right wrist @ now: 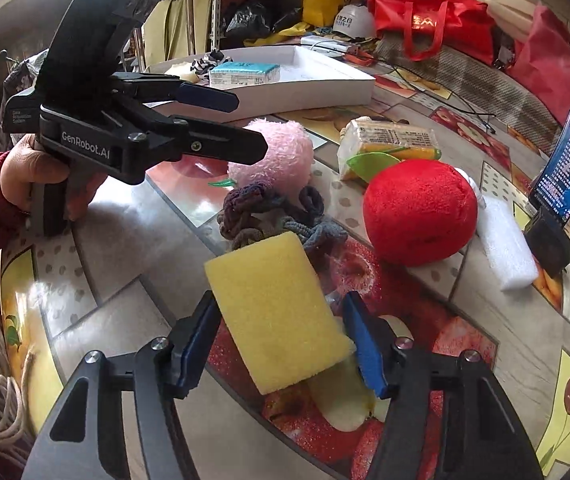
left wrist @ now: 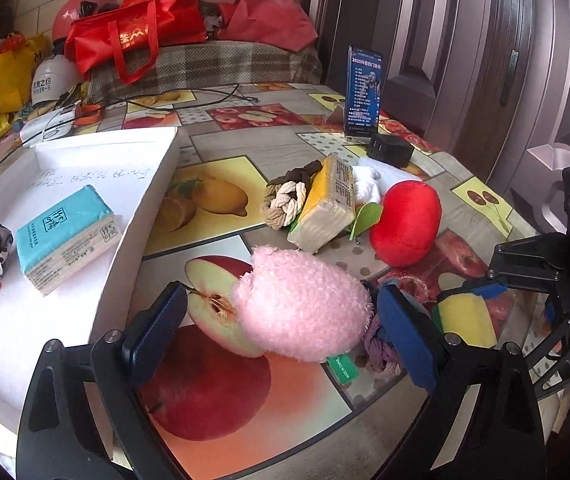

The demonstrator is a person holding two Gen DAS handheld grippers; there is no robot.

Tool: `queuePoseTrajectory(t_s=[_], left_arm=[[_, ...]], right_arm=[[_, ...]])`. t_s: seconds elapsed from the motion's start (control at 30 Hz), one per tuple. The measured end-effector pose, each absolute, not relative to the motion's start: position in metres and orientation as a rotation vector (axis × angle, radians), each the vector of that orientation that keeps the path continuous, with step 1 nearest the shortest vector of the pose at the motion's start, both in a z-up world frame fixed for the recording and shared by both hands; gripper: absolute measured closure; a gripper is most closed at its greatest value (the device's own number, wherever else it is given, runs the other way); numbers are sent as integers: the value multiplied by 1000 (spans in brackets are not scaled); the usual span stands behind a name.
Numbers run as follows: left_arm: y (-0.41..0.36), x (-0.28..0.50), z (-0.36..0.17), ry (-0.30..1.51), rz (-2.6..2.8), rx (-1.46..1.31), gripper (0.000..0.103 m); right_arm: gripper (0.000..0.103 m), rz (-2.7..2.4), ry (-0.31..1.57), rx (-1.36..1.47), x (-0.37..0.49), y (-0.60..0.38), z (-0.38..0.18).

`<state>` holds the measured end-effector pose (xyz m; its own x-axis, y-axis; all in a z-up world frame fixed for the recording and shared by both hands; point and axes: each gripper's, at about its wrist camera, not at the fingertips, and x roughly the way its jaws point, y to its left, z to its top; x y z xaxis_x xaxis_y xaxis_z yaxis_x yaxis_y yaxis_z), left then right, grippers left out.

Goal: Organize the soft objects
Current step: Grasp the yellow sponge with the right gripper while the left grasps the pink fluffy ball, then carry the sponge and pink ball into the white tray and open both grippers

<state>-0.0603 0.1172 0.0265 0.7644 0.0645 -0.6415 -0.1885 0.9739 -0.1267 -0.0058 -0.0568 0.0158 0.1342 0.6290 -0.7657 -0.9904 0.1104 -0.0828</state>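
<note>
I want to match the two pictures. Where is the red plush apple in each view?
Left wrist view: the red plush apple lies right of centre, beside the yellow tissue pack.
Right wrist view: the same apple lies right of centre, behind the yellow sponge.
Shared landmark: the standing phone.
</note>
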Motion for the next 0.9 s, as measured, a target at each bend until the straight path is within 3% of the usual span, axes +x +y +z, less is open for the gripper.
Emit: queuePoseTrajectory(t_s=[0.03, 0.13, 0.17, 0.27, 0.63, 0.9], left_arm=[[116, -55, 24, 707, 133, -187, 11], [115, -41, 16, 777, 113, -192, 25], [114, -38, 14, 791, 107, -193, 34], [111, -37, 13, 792, 113, -183, 38], [98, -90, 50, 456, 186, -97, 40], [104, -114, 58, 367, 280, -20, 39]], right_arm=[[58, 1319, 650, -684, -4, -59, 17], [59, 1301, 654, -625, 5, -70, 22], [59, 1292, 651, -595, 10, -74, 25], [59, 1265, 644, -485, 23, -86, 34], [61, 1139, 440, -209, 25, -109, 62], [60, 1112, 400, -143, 19, -99, 64]])
